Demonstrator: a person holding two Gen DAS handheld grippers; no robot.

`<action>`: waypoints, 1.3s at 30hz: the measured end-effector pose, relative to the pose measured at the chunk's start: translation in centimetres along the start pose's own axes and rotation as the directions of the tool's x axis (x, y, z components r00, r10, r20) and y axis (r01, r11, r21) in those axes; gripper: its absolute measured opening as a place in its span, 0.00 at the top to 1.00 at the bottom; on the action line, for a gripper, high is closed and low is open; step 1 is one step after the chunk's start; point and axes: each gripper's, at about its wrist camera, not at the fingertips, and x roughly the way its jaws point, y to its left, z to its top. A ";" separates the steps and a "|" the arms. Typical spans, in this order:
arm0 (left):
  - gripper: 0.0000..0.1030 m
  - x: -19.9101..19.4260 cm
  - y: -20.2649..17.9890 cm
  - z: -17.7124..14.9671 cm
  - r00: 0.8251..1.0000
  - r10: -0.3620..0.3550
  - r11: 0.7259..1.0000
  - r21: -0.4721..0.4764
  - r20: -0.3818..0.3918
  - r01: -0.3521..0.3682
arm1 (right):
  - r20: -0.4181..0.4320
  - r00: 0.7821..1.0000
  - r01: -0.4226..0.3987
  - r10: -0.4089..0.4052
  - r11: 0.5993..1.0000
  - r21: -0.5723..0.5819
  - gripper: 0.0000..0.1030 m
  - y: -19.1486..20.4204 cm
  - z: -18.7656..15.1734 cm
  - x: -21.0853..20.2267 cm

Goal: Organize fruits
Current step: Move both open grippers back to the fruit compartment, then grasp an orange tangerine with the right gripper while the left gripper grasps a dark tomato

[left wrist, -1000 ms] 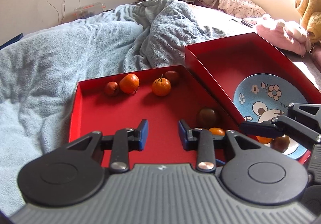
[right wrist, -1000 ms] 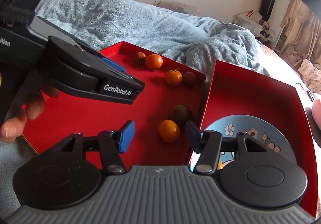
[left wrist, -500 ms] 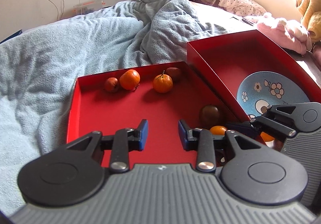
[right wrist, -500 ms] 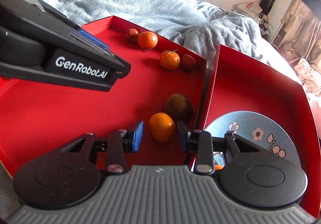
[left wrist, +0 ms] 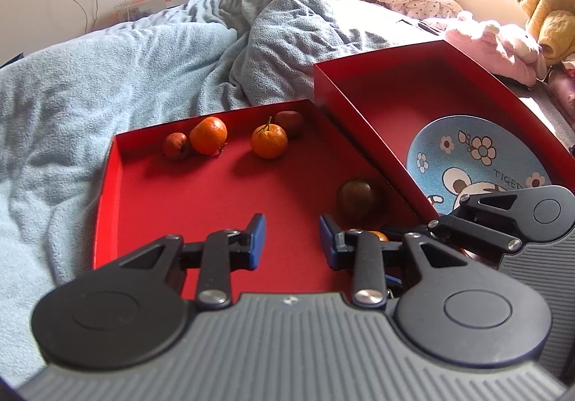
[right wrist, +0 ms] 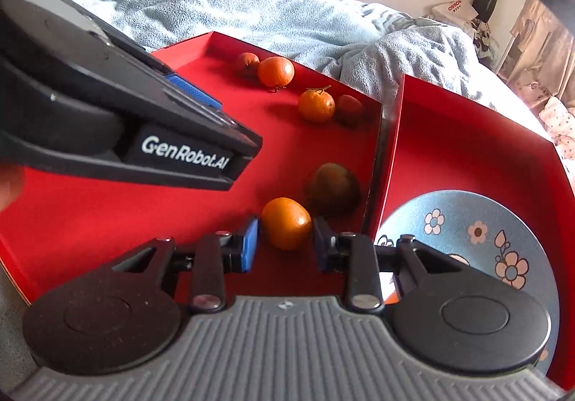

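Note:
Two red trays lie on a bed. The left tray [left wrist: 187, 206] holds two tangerines [left wrist: 208, 135] [left wrist: 268, 141], two small reddish fruits [left wrist: 175, 145] [left wrist: 289, 123], a dark brown fruit [left wrist: 357, 197] and a near tangerine [right wrist: 285, 223]. My right gripper [right wrist: 285, 242] has its jaws close around that near tangerine, with small gaps at both sides. My left gripper [left wrist: 291, 242] is open and empty over the left tray. The right tray [left wrist: 388, 106] holds a blue cartoon plate [left wrist: 474, 163].
A rumpled light blue blanket [left wrist: 107, 77] surrounds the trays. Pink and yellow plush toys [left wrist: 503, 41] lie at the far right. The left gripper's body [right wrist: 125, 135] fills the left of the right wrist view.
My right gripper has moved from the plate's side into the left tray and narrowed its jaws around the near tangerine. My left gripper has barely moved.

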 end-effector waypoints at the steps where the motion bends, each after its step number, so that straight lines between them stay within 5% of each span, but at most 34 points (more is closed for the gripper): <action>1: 0.65 0.1 -0.2 0.2 1.000 -0.023 1.000 0.012 -0.001 0.023 | -0.002 1.000 -0.018 0.019 1.000 0.017 0.64 -0.2 -0.1 -0.3; 10: 0.65 2.6 -2.9 1.2 0.982 -0.185 0.957 0.222 -0.033 0.187 | 0.021 0.997 -0.082 0.081 0.993 0.085 0.65 -0.5 -3.0 -4.1; 15: 0.61 4.0 -4.3 1.0 0.985 -0.169 0.936 0.309 -0.028 0.169 | 0.015 0.996 -0.092 0.091 0.991 0.095 0.65 -0.6 -3.1 -4.1; 22: 0.61 5.2 -3.7 1.7 0.987 -0.163 0.944 0.288 -0.009 0.159 | 0.011 0.995 -0.096 0.095 0.991 0.093 0.65 -0.5 -2.9 -3.9; 24: 0.54 5.8 -3.9 1.6 0.990 -0.137 0.944 0.301 -0.022 0.137 | 0.007 0.995 -0.096 0.096 0.991 0.094 0.65 -0.5 -2.8 -3.7; 39: 0.59 5.2 -3.3 1.0 0.994 -0.100 0.972 0.212 -0.033 0.105 | 0.013 0.996 -0.088 0.087 0.989 0.117 0.65 -0.6 -2.4 -4.7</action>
